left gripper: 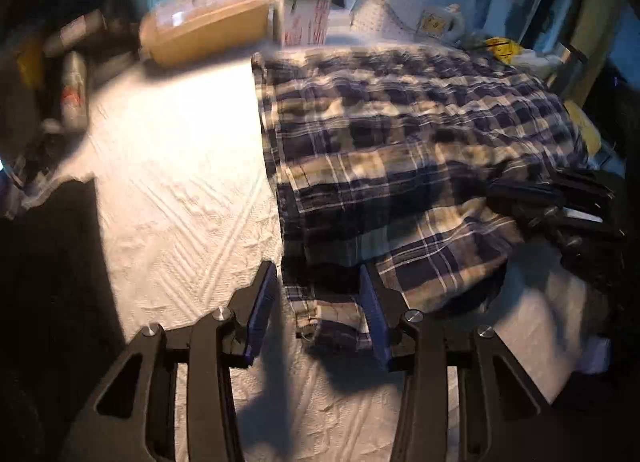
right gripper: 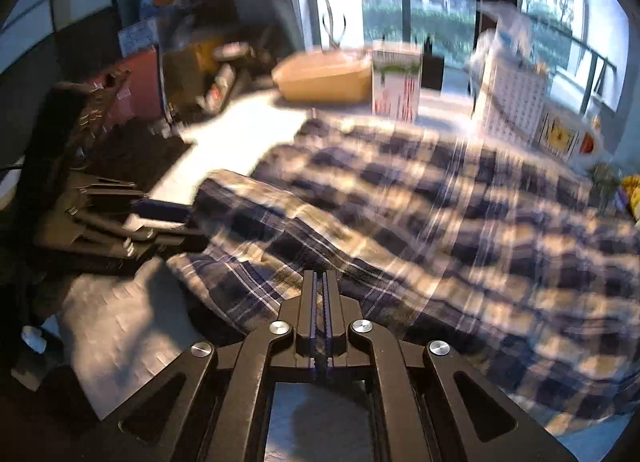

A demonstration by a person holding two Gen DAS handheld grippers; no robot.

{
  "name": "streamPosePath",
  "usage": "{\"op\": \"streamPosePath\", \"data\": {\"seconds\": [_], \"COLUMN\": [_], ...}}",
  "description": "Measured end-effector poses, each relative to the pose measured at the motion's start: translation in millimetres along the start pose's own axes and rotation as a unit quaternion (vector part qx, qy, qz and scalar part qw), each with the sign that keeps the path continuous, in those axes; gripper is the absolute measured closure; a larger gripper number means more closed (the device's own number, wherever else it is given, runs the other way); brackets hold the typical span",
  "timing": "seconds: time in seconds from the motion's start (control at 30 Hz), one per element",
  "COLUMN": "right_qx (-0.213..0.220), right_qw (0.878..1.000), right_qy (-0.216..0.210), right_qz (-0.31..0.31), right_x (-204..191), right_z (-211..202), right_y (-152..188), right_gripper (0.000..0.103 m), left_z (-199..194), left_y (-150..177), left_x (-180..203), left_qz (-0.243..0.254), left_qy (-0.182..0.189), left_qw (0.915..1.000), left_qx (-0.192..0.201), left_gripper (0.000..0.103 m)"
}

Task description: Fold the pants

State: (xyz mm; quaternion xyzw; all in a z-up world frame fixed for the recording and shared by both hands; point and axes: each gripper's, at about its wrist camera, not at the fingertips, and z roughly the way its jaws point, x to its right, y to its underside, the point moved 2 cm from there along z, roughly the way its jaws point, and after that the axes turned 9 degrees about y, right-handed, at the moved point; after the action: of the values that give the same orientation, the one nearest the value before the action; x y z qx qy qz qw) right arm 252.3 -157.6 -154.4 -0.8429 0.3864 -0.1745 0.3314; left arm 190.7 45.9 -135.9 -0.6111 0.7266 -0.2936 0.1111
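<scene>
Strong backlight from window [right gripper: 424, 2] at top; glare on white tablecloth [left gripper: 180, 134]; hard shadows below; heavy motion blur; dark fisheye corners.

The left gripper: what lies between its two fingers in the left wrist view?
In the left wrist view, a corner of the plaid pants lies between the open left gripper fingers, over the white cloth; the pads do not press it.

Both cameras are riding low and close over the counter [left gripper: 168, 166], each tilting steeply down along its own jaws. The left one is looking from the near edge across the plaid pants [left gripper: 400, 150] toward the tan tub [left gripper: 208, 34]; the right one, seemingly from further right, is sharing those pants, tub and white carton [right gripper: 396, 82], though blurred.
</scene>
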Motion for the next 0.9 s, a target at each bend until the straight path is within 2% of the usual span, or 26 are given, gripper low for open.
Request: {"op": "streamPosePath", "data": {"seconds": [0.03,0.07,0.13,0.2,0.27,0.4,0.5,0.57,0.7,0.73,0.8,0.83,0.9], "right_qx": [-0.012,-0.018,-0.014,-0.016,-0.02,-0.01,0.018,0.037,0.06,0.055,0.033,0.022,-0.004], "right_qw": [1.0,1.0,1.0,0.999,0.999,0.998,0.999,0.999,0.998,0.998,0.999,0.999,1.0], "right_qy": [0.001,-0.002,-0.018,-0.014,-0.017,-0.034,-0.038,-0.026,-0.001,0.01,0.017,0.017,0.011], "right_qz": [-0.002,-0.004,-0.006,-0.028,-0.046,-0.044,-0.028,-0.013,0.009,0.012,0.02,0.024,0.027], "right_x": [-2.0,-4.2,-8.7,-16.3,-21.5,-18.1,-5.6,6.4,30.0,35.1,42.5,44.9,45.3], "right_z": [6.1,9.6,7.7,3.3,-1.1,-14.2,-31.7,-42.9,-47.3,-42.3,-25.2,-17.3,2.5], "right_y": [4.4,9.7,16.0,20.6,24.7,26.9,21.4,15.7,7.5,7.2,7.9,8.4,11.2], "right_gripper": [0.072,0.045,0.029,0.028,0.028,0.028,0.028,0.028,0.028,0.029,0.04,0.044,0.044], "left_z": [-1.4,-4.2,-10.6,-17.1,-26.2,-51.4,-45.2,-32.4,7.5,15.4,26.6,24.5,22.8], "left_y": [3.2,7.3,15.1,20.5,20.6,-9.0,-37.7,-49.4,-57.0,-53.5,-43.1,-38.9,-33.9], "left_x": [1.7,3.2,1.4,-2.4,-2.9,-6.8,-11.7,-13.1,-13.5,-13.0,-12.6,-12.6,-16.0], "left_qz": [0.005,0.005,-0.003,-0.01,-0.02,-0.029,-0.039,-0.034,-0.017,-0.01,0.006,0.013,0.009], "left_qy": [-0.004,-0.006,-0.002,-0.001,0.011,0.028,0.036,0.025,-0.006,-0.014,-0.032,-0.035,-0.035], "left_qw": [1.0,1.0,0.9999,0.9994,0.9992,0.9988,0.9974,0.998,0.9998,0.9998,0.9991,0.9992,0.9993], "left_qx": [0.0,-0.006,-0.016,-0.033,-0.032,0.029,0.05,0.047,0.002,-0.01,-0.026,-0.013,-0.009], "left_gripper": [0.061,0.061,0.061,0.061,0.061,0.061,0.061,0.061,0.061,0.061,0.06,0.059,0.058]}}
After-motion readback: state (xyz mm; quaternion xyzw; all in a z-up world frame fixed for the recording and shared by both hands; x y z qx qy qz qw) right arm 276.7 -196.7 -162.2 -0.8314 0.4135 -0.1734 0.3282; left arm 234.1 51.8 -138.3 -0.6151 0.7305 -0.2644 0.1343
